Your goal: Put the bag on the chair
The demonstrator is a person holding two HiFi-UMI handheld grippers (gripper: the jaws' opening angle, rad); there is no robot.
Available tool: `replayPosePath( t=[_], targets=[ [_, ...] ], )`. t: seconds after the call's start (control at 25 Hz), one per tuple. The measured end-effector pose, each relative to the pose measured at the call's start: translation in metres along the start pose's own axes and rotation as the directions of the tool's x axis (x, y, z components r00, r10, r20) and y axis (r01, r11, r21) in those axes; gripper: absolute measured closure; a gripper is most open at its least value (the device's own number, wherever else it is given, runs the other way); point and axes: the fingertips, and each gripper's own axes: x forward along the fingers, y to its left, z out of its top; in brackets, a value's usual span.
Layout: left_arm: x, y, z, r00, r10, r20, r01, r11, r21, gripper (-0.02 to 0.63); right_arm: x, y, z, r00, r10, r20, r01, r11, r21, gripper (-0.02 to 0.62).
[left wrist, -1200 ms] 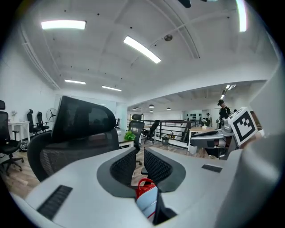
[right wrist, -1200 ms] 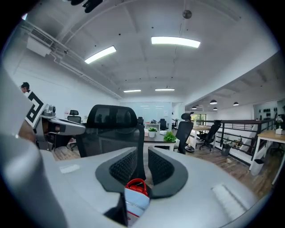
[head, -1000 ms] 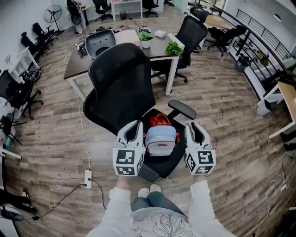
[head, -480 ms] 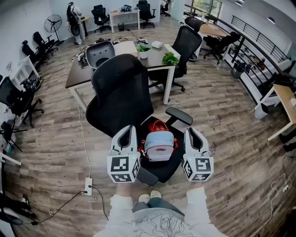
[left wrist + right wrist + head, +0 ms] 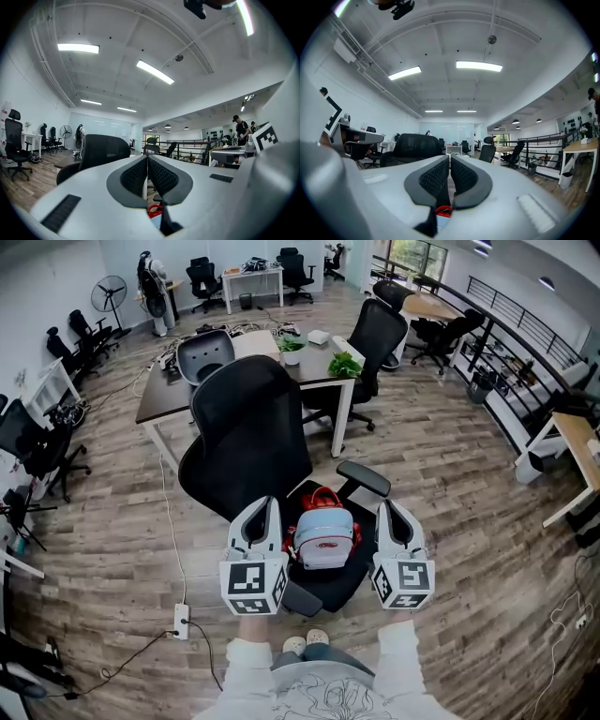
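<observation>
While both grippers flank it, the bag (image 5: 324,538), pale blue with red handle and trim, sits on the seat of the black mesh chair (image 5: 246,423), just in front of the backrest and beside the armrest (image 5: 363,477). Neither gripper touches it, as far as the head view shows.

Left gripper (image 5: 265,512): jaws closed pad to pad, nothing between them. Right gripper (image 5: 389,510): jaws have just been closing and now stand all but together, also empty; its own view shows only the bag's red handle below the pads.

Assessment: placement appears done. The bag is released and supported by the seat. What remains, in my judgement, is to draw both grippers clear and confirm the bag does not tip toward the seat's front edge.

Surface: padded black seat, level, with the bag sitting roughly at its centre.

Room: open office, wood-plank floor (image 5: 450,474), a dark-topped desk (image 5: 281,348) behind the chair carrying green plants (image 5: 352,337), further office chairs around, a standing fan (image 5: 111,268) far left, a power strip (image 5: 182,618) and its cable on the floor, metal railing (image 5: 525,306) at right.
</observation>
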Motion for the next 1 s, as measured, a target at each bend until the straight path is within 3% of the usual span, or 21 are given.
replayPosePath(
  t=[1.0],
  targets=[
    [-0.011,0.000,0.000,1.000,0.001,0.006,-0.001,1.000,-0.021,0.595,-0.012,0.013,0.000,1.000,-0.002,-0.012,0.002,1.000,0.025,0.584]
  ],
)
